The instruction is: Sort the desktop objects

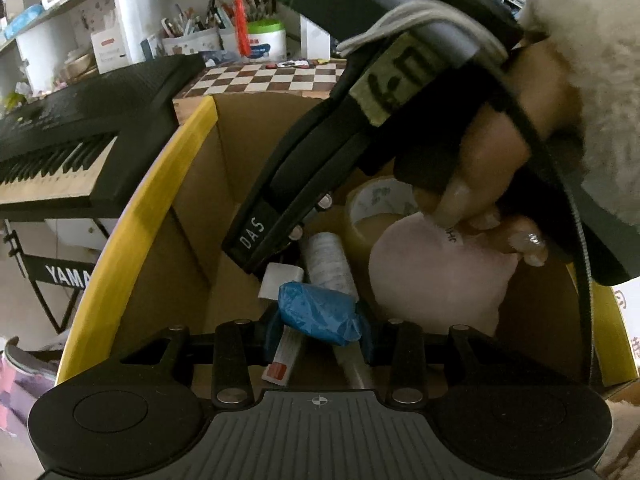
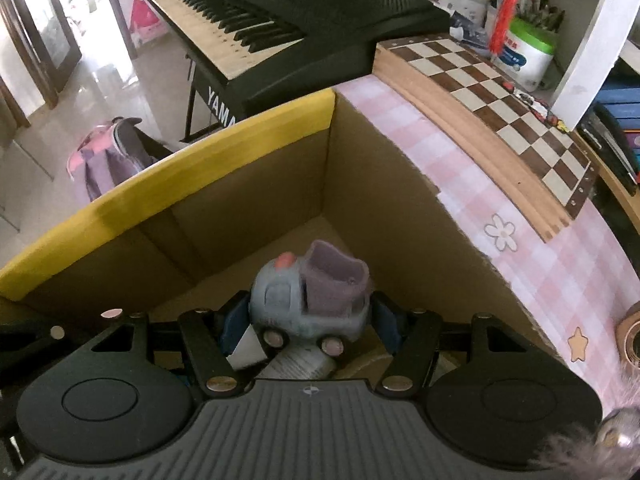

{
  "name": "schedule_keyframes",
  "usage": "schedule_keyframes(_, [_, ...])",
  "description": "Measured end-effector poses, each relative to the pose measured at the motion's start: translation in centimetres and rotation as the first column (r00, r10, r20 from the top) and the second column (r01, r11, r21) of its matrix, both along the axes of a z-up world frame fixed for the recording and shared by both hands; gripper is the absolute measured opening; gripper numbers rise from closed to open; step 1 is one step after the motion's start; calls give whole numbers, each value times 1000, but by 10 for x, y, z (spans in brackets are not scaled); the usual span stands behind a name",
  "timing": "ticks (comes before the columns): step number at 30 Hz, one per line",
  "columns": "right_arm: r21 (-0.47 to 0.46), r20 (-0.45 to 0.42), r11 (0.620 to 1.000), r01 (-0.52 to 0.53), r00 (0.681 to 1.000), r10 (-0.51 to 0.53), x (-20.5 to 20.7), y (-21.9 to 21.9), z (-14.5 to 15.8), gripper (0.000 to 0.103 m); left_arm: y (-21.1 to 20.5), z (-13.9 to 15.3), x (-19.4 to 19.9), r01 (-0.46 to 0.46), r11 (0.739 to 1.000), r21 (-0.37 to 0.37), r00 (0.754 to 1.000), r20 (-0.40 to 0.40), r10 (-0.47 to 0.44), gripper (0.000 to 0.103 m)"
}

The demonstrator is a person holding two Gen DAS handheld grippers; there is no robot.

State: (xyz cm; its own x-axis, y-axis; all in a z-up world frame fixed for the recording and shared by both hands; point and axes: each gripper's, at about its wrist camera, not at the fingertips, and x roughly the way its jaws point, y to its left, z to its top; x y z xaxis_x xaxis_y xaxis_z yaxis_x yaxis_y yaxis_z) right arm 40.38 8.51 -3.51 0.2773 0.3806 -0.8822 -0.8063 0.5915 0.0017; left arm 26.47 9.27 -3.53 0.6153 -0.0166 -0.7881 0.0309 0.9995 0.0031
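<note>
Both grippers hang over an open cardboard box (image 1: 224,184) with a yellow-taped rim, also in the right wrist view (image 2: 248,184). My left gripper (image 1: 318,330) is shut on a crumpled blue plastic bag (image 1: 316,312) just above the box contents. My right gripper (image 2: 306,326) is shut on a grey-blue toy car (image 2: 304,300) with a purple top, held inside the box. The right gripper's black body (image 1: 304,184) and the hand holding it cross the left wrist view. In the box lie a tape roll (image 1: 378,204), a white tube (image 1: 328,260) and a pale pink object (image 1: 436,280).
A black Yamaha keyboard (image 2: 280,20) stands beside the box. A chessboard (image 2: 504,108) lies on the pink checked tablecloth (image 2: 480,208). A green-lidded tub (image 2: 528,56) and pen holders (image 1: 192,28) stand behind. Another tape roll (image 2: 630,336) lies at the right edge.
</note>
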Motion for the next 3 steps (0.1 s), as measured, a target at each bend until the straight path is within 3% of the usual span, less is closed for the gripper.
schedule_keyframes(3, [1, 1, 1000, 13, 1000, -13, 3, 1, -3, 62, -2, 0, 0, 2, 1000, 8, 1000, -6, -2, 38])
